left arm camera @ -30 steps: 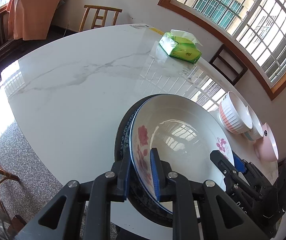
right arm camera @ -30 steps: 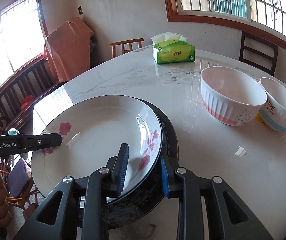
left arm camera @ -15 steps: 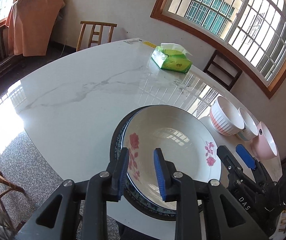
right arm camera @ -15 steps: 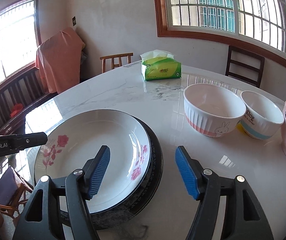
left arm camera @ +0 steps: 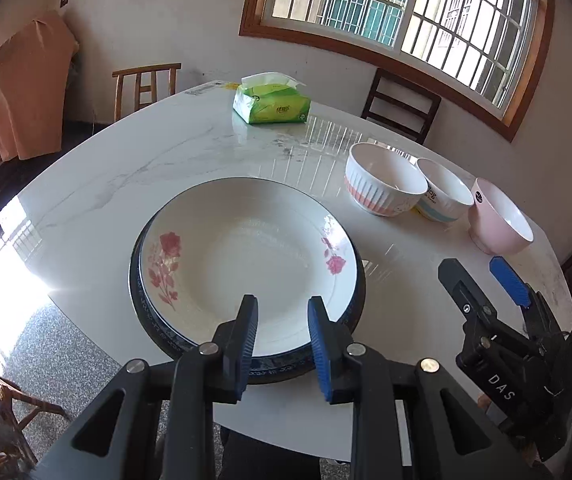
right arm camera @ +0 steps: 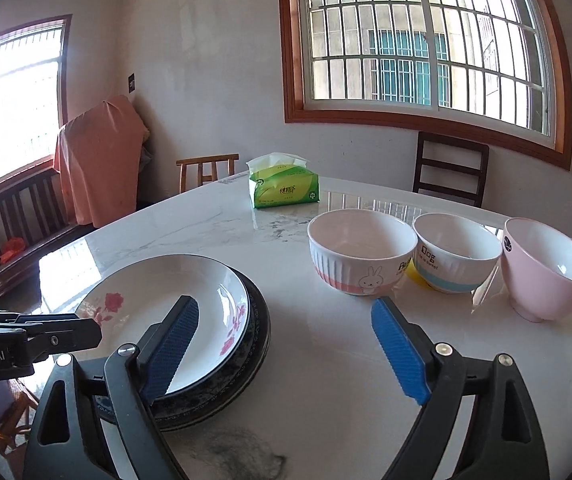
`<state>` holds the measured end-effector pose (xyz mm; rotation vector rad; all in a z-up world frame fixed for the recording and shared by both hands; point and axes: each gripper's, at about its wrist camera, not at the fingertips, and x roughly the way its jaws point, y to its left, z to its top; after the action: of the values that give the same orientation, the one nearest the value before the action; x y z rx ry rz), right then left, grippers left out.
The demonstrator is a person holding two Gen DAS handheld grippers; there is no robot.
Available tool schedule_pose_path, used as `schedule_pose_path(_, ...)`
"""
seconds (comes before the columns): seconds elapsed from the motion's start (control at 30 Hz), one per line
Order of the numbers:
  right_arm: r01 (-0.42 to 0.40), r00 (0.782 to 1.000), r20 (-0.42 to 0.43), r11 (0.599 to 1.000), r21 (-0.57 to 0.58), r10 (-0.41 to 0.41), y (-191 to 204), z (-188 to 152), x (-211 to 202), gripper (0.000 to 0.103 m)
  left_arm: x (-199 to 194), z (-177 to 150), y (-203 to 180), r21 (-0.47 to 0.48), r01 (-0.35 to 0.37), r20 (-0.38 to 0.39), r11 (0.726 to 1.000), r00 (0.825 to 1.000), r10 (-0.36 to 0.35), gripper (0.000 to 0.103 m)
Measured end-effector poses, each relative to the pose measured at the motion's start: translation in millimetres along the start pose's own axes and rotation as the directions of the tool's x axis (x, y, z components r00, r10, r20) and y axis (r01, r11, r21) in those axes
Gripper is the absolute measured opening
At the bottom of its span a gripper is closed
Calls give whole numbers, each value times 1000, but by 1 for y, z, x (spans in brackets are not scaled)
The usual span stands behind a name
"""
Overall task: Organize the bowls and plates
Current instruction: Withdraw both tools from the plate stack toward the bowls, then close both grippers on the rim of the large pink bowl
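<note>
- Both grippers are now clear of the floral plate (left arm camera: 246, 256), which each was clamping at the rim one second ago; the plate is sitting flat on the dark-rimmed plate (left arm camera: 349, 312) beneath it.
- Left gripper (left arm camera: 280, 344) is hovering just off the near rim of the floral plate, fingers released with a narrow gap between them and nothing held.
- Right gripper (right arm camera: 282, 344) is hanging to the right of the floral plate, fingers spread wide and holding nothing; its left finger is overlapping the plate rim in the right wrist view, and contact cannot be determined.
- Progress, as a judgement: the plate stack appears complete, two plates nested near the table (left arm camera: 126, 168) edge closest to the operator.
- Remaining work, as a judgement: three bowls are standing separately to the right of the floral plate and are probably awaiting nesting.
- Rabbit bowl (right arm camera: 359, 250) is standing nearest the floral plate; the striped bowl (right arm camera: 455, 252) is sitting just beside it, possibly touching; the pink bowl (right arm camera: 545, 268) is standing farthest out.
- All three bowls and the floral plate are showing empty interiors.
- Tissue pack (left arm camera: 272, 104) is lying well beyond the floral plate, toward the far table edge.
</note>
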<state>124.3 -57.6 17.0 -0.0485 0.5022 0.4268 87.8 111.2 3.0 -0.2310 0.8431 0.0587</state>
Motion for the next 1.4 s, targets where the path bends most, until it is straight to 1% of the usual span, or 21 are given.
schedule_pose_path(0.1, 33, 999, 8, 998, 55, -33, -28, -8, -19, 93, -2, -2, -24, 57, -9, 10, 998, 1000, 8, 26)
schedule_pose_path(0.2, 117, 993, 25, 989, 94, -120, -64, -16, -40, 94, -1, -4, -50, 115, -14, 19, 993, 1000, 12, 26)
schedule_pose_path(0.27, 182, 982, 25, 977, 114, -186, -92, -20, -51, 94, 2, -5, -68, 151, -14, 17, 988, 1000, 11, 28)
schedule_pose_path(0.37, 266, 963, 9, 951, 158, -270, -135, -28, -67, 94, 5, -7, -97, 201, -19, 24, 979, 1000, 14, 37)
schedule_pose_path(0.43, 309, 949, -12, 928, 207, -314, -164, -34, -77, 94, 8, -9, -117, 235, -21, 24, 972, 1000, 16, 38)
schedule_pose_path(0.57, 349, 934, -30, 888, 298, -357, -210, -44, -96, 94, 24, -5, -154, 283, 23, -18, 959, 1000, -18, 38)
schedule_pose_path(0.63, 352, 933, -44, 876, 330, -358, -225, -48, -101, 94, 35, -1, -169, 287, 69, -64, 955, 997, -53, 38)
schedule_pose_path(0.77, 326, 943, -68, 859, 394, -327, -248, -56, -104, 94, 53, 10, -195, 239, 173, -150, 956, 979, -139, 38)
schedule_pose_path(0.83, 310, 949, -78, 852, 422, -307, -257, -59, -105, 94, 62, 18, -207, 200, 226, -187, 953, 964, -190, 38)
schedule_pose_path(0.9, 287, 956, -81, 845, 451, -282, -267, -62, -105, 94, 72, 31, -215, 130, 294, -231, 947, 938, -259, 38)
schedule_pose_path(0.93, 278, 959, -82, 841, 463, -272, -271, -64, -106, 94, 77, 38, -217, 86, 330, -245, 940, 921, -301, 38)
schedule_pose_path(0.97, 274, 960, -85, 840, 468, -266, -275, -65, -106, 94, 82, 45, -219, 36, 363, -253, 931, 905, -343, 38)
schedule_pose_path(1.03, 271, 961, -83, 848, 456, -263, -280, -64, -107, 94, 91, 60, -222, -47, 399, -247, 916, 884, -397, 38)
schedule_pose_path(1.1, 259, 965, -86, 863, 434, -247, -286, -55, -106, 94, 103, 75, -227, -114, 413, -253, 904, 868, -428, 38)
schedule_pose_path(1.2, 193, 981, -68, 877, 440, -182, -300, -32, -108, 94, 128, 93, -233, -198, 406, -292, 892, 844, -449, 40)
schedule_pose_path(1.23, 176, 984, -83, 884, 432, -155, -304, -22, -104, 94, 137, 97, -236, -219, 393, -307, 893, 841, -446, 40)
schedule_pose_path(1.3, 117, 992, -100, 893, 435, -81, -317, -1, -95, 94, 152, 105, -239, -264, 381, -324, 886, 830, -453, 40)
schedule_pose_path(1.33, 102, 992, -115, 894, 436, -58, -323, 10, -90, 94, 158, 108, -241, -277, 372, -331, 886, 829, -451, 40)
schedule_pose_path(1.4, 99, 985, -172, 901, 423, -27, -337, 31, -74, 93, 169, 113, -243, -291, 354, -337, 889, 832, -442, 40)
